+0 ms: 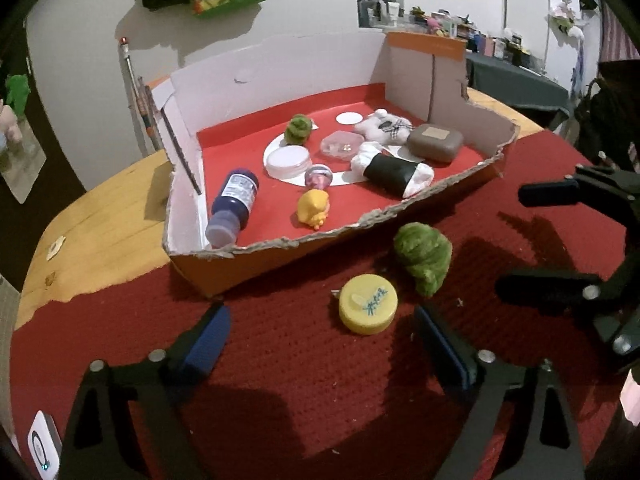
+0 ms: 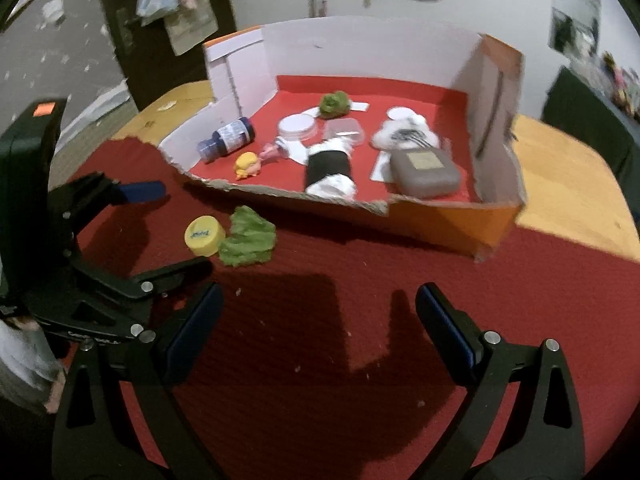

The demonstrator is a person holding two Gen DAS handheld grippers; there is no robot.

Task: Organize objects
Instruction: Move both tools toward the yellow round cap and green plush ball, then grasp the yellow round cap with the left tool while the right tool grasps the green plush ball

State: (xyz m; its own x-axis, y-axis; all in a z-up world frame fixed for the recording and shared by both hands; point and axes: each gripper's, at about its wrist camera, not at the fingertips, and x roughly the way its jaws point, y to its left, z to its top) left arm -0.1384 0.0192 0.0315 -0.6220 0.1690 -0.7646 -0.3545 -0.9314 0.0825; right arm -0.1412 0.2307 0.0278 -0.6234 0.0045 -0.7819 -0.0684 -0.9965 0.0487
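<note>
Left gripper low in the left wrist frame, jaws spread wide, nothing held, blue pads clear of everything. Just above and between the fingertips, a yellow round lid flat on the red cloth, not touched by either pad. Right of it and a little higher, almost touching, a green fuzzy lump, also on the cloth.

Right gripper at the bottom of the right wrist frame, jaws likewise wide apart and empty, only bare cloth between them.

Torn cardboard box across the centre of the left wrist frame, red-lined, white inner walls. Inside: dark blue bottle on its side at the left wall; yellow toy figure near the front edge; white round lid; clear plastic case; small green fuzzy ball; black-and-white roll; white plush; grey-brown case toward the right wall.

Wooden tabletop bare at the left, beyond the cloth.
</note>
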